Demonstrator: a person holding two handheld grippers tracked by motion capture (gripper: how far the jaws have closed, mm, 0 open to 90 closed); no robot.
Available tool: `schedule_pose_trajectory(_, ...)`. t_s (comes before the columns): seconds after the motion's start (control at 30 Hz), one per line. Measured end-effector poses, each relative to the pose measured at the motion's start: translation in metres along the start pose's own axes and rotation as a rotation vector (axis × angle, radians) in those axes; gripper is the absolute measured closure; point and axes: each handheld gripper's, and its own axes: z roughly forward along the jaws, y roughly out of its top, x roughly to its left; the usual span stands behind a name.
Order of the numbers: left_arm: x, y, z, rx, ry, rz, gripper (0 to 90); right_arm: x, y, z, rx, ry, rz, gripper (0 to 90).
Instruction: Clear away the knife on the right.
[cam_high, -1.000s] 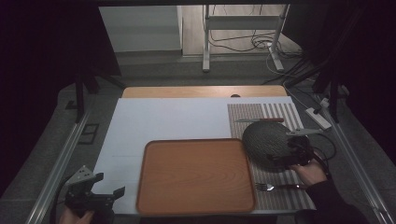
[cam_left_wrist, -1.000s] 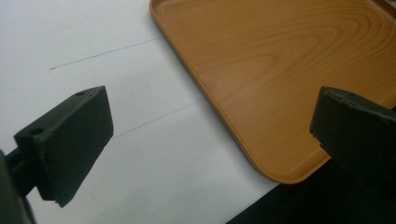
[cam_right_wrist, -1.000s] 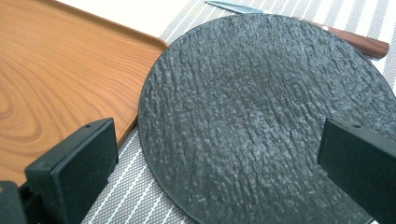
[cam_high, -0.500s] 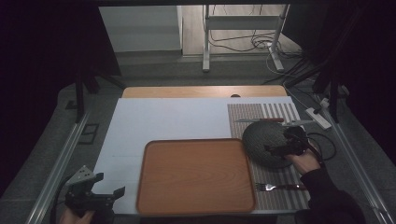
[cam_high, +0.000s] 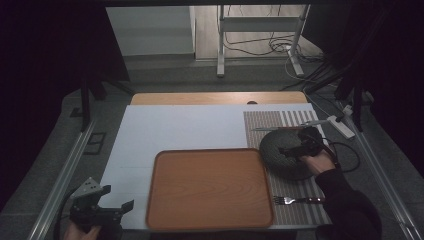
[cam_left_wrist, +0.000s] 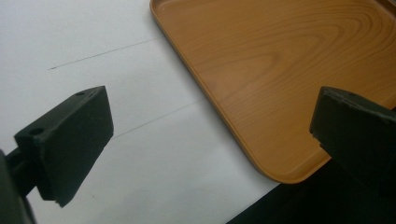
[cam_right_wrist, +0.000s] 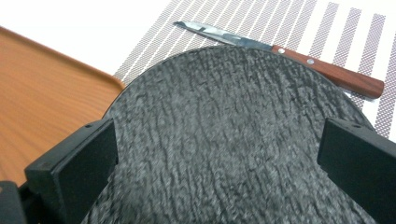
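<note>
Beyond my right tongs (cam_high: 286, 151) lies a wooden-handled knife (cam_right_wrist: 280, 51) on the striped mat (cam_high: 300, 120), the wooden tray (cam_high: 210, 187) off to their left. The jaws gape wide over the dark textured plate (cam_right_wrist: 224, 140), gripping nothing; my left tongs (cam_left_wrist: 210, 140) hang open too, just beside the tray's near corner.

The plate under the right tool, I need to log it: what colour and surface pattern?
The plate is dark grey-black with a rough, bark-like texture, clearest in the right gripper view.
</note>
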Motion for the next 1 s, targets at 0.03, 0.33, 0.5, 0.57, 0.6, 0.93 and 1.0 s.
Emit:
schedule_pose_trajectory(0.03,0.0,0.0,0.0,0.0,0.0,0.0,0.1,-0.003,0.003,0.003,0.005,-0.001,0.014,0.0)
schedule_pose_trajectory(0.33,0.0,0.0,0.0,0.001,-0.003,0.0,0.0,-0.015,0.013,0.015,0.022,-0.022,0.024,0.0)
schedule_pose_trajectory(0.5,0.0,0.0,0.0,0.002,-0.005,0.0,0.0,-0.022,0.018,0.022,0.031,-0.039,0.043,0.0)
schedule_pose_trajectory(0.57,0.0,0.0,0.0,0.002,-0.005,0.0,0.0,-0.025,0.02,0.025,0.03,-0.043,0.05,0.0)
schedule_pose_trajectory(0.6,0.0,0.0,0.0,0.002,-0.005,-0.002,0.0,-0.026,0.022,0.027,0.033,-0.046,0.053,0.0)
schedule_pose_trajectory(0.93,0.0,0.0,0.001,0.004,-0.004,0.002,0.0,-0.035,0.032,0.04,0.05,-0.05,0.073,0.0)
schedule_pose_trajectory(1.0,0.0,0.0,0.001,0.004,-0.003,0.001,0.0,-0.037,0.034,0.043,0.056,-0.057,0.074,0.0)
